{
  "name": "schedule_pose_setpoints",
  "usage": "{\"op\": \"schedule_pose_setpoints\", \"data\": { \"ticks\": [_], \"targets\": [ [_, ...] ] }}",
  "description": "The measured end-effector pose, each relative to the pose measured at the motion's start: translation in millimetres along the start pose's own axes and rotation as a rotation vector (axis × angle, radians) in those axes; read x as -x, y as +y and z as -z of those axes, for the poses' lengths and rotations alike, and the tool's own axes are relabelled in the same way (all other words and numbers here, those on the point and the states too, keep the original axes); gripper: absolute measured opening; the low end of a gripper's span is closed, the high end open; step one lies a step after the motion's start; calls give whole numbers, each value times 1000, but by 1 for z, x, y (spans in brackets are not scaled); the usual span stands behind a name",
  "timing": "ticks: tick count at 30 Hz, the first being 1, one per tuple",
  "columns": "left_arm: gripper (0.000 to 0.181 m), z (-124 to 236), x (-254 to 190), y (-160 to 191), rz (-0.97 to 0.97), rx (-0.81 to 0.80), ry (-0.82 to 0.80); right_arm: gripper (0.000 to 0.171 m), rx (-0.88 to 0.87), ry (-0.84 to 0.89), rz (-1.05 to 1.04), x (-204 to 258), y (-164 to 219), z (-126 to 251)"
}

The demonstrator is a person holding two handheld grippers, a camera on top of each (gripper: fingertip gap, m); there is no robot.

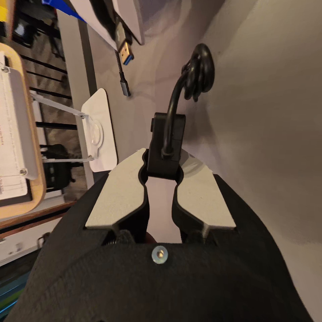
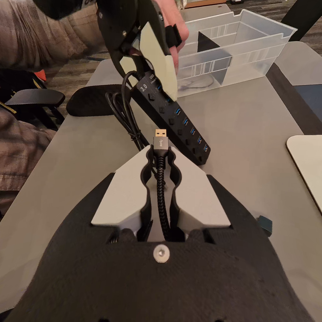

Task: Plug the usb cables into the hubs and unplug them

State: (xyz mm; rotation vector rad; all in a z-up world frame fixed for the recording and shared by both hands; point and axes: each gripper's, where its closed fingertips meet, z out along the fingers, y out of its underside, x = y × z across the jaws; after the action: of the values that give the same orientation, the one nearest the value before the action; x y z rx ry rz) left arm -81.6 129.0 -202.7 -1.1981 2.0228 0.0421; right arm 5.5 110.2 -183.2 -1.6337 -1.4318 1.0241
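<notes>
Right wrist view: hub [image 2: 176, 120] runs from 11 o'clock down to 1 o'clock on the table [image 2: 244, 122], upper end raised in left gripper [image 2: 156, 76]. Cable coil [image 2: 127, 118] at 10 o'clock, beside hub. Bin [image 2: 235, 47] behind, 1 o'clock. Plug [image 2: 160, 137] just before hub, in right gripper [image 2: 160, 149].

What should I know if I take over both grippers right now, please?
Left gripper: shut on the black hub at its cable end, holding it tilted, far end down by the grey table.
Right gripper: shut on the braided USB cable just behind its grey plug; the gold tip points toward the hub but is not in any port.
The hub's own bundled black lead hangs beside it. A clear bin stands behind.
Done: both parts picked up. Every visible blue port is empty.
Left: align the plug, push it in, then pull it out.
</notes>
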Motion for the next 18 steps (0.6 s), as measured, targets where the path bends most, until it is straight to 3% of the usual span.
{"op": "schedule_pose_setpoints", "data": {
  "ticks": [7,11,18],
  "targets": [
    [29,-2,-36,22,-90,12,-279,13,19,-16,12,5,3,-10],
    [39,-17,-57,40,-148,62,-313,13,29,-20,18,8,4,-14],
    [49,-27,-56,52,-69,68,-289,13,33,-21,15,7,7,-15]
  ]
}}
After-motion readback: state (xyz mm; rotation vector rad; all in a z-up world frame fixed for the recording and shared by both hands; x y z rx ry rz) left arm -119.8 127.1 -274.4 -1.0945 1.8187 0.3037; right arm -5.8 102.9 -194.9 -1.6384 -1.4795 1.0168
